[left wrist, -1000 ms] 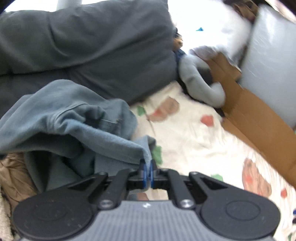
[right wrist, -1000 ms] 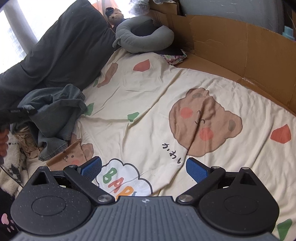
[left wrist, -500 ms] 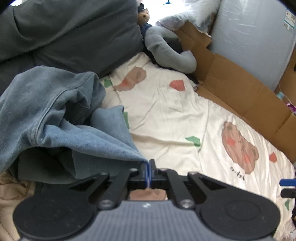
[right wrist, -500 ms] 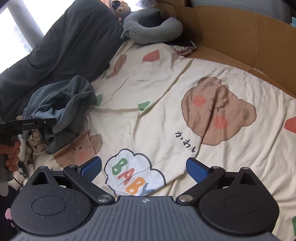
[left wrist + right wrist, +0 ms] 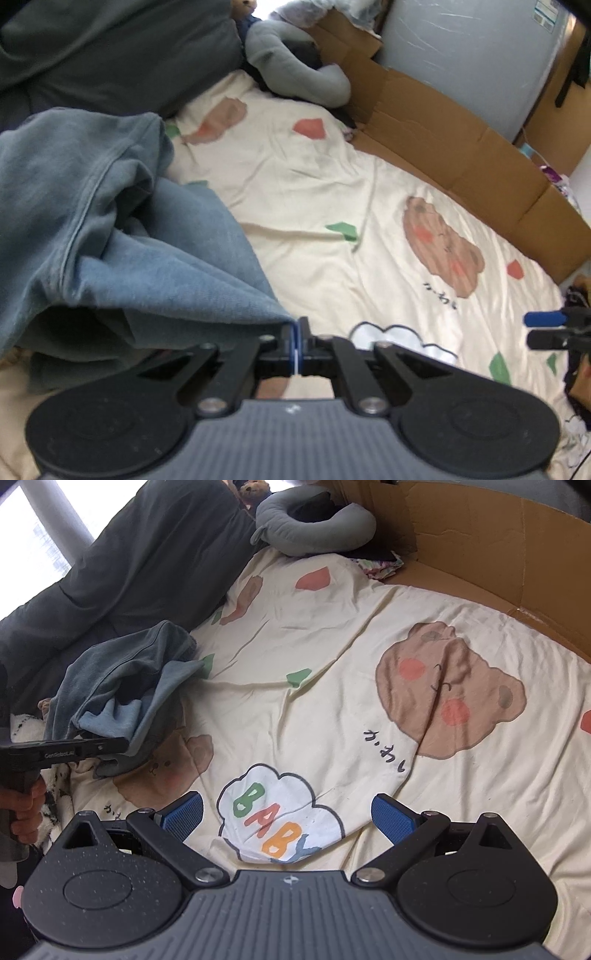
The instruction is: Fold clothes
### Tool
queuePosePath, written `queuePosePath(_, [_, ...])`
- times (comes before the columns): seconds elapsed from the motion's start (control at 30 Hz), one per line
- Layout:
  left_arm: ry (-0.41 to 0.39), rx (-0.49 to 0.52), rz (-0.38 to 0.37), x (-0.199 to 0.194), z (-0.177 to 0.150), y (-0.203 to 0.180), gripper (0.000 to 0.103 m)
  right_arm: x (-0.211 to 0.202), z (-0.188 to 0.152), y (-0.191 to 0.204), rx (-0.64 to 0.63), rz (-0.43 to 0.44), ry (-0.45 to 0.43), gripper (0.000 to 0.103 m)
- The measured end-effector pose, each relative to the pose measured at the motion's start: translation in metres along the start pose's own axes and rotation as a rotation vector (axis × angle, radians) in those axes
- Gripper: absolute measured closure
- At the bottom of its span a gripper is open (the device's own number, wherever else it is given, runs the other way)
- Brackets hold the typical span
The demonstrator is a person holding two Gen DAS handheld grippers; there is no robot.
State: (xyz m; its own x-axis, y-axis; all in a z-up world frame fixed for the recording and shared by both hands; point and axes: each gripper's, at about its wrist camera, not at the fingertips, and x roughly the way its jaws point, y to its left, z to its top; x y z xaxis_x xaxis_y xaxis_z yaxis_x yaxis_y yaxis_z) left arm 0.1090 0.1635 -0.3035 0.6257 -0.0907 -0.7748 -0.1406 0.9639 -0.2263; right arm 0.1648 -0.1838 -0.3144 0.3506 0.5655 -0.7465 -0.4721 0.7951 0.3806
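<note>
A crumpled blue-grey garment (image 5: pixel 110 229) lies bunched on the left of the cream bear-print sheet (image 5: pixel 332 206). My left gripper (image 5: pixel 297 334) is shut on a corner of that garment, the cloth stretching left from its pads. In the right wrist view the same garment (image 5: pixel 122 686) sits at the left edge of the sheet (image 5: pixel 332 701), with the left gripper (image 5: pixel 123 744) side-on at its lower hem and a hand on its handle. My right gripper (image 5: pixel 286 819) is open above the "BABY" cloud print, nothing between its fingers. It also shows at the left wrist view's right edge (image 5: pixel 545 328).
A dark grey duvet (image 5: pixel 129 565) is heaped along the far left. A grey U-shaped pillow (image 5: pixel 314 528) lies at the head of the bed. Brown cardboard (image 5: pixel 498 542) walls the right side. Fluffy and tan cloth (image 5: pixel 14 387) lies beneath the garment at left.
My left gripper has pulled the garment's corner toward the middle of the bed, drawing the cloth out. My right gripper has sunk slightly toward the sheet and stayed open.
</note>
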Motion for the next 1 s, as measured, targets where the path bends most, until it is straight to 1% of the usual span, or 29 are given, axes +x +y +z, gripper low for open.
queuePosePath(0.17, [0.031, 0.023, -0.05, 0.025, -0.01, -0.012, 0.103, 0.012, -0.005, 0.006, -0.004, 0.03, 0.025, 0.004])
queuePosePath(0.27, [0.052, 0.027, -0.08, 0.038, -0.019, -0.019, 0.103, 0.023, -0.004, 0.012, -0.017, 0.055, 0.049, 0.008])
queuePosePath(0.3, [0.071, 0.029, -0.103, 0.043, -0.022, -0.022, 0.103, 0.026, -0.002, 0.014, -0.023, 0.063, 0.054, 0.009])
queuePosePath(0.37, [0.132, 0.036, -0.175, 0.053, -0.03, -0.028, 0.103, 0.032, 0.003, 0.02, -0.034, 0.078, 0.056, 0.01])
queuePosePath(0.4, [0.154, 0.05, -0.194, 0.056, -0.034, -0.033, 0.103, 0.035, 0.006, 0.023, -0.045, 0.083, 0.054, 0.01])
queuePosePath(0.47, [0.149, 0.099, -0.194, 0.049, -0.039, -0.044, 0.103, 0.038, 0.012, 0.029, -0.068, 0.088, 0.05, 0.01])
queuePosePath(0.53, [0.138, 0.11, -0.188, 0.037, -0.039, -0.044, 0.101, 0.04, 0.016, 0.032, -0.076, 0.096, 0.047, 0.01])
queuePosePath(0.6, [0.121, 0.112, -0.157, 0.026, -0.036, -0.038, 0.099, 0.04, 0.02, 0.035, -0.077, 0.102, 0.043, 0.01])
queuePosePath(0.67, [0.099, 0.101, -0.112, 0.013, -0.032, -0.026, 0.093, 0.04, 0.021, 0.036, -0.08, 0.107, 0.04, 0.01])
queuePosePath(0.7, [0.086, 0.092, -0.089, 0.006, -0.029, -0.019, 0.092, 0.04, 0.021, 0.037, -0.081, 0.108, 0.041, 0.01])
queuePosePath(0.73, [0.071, 0.084, -0.068, -0.001, -0.026, -0.012, 0.089, 0.041, 0.021, 0.038, -0.082, 0.11, 0.043, 0.01])
queuePosePath(0.8, [0.038, 0.065, -0.031, -0.015, -0.019, 0.0, 0.081, 0.041, 0.021, 0.039, -0.085, 0.112, 0.049, 0.01])
queuePosePath(0.87, [0.0, 0.031, 0.026, -0.028, -0.013, 0.014, 0.067, 0.042, 0.022, 0.042, -0.093, 0.111, 0.053, 0.01])
queuePosePath(1.0, [-0.068, -0.044, 0.135, -0.051, -0.002, 0.043, 0.058, 0.043, 0.028, 0.051, -0.112, 0.117, 0.055, 0.01])
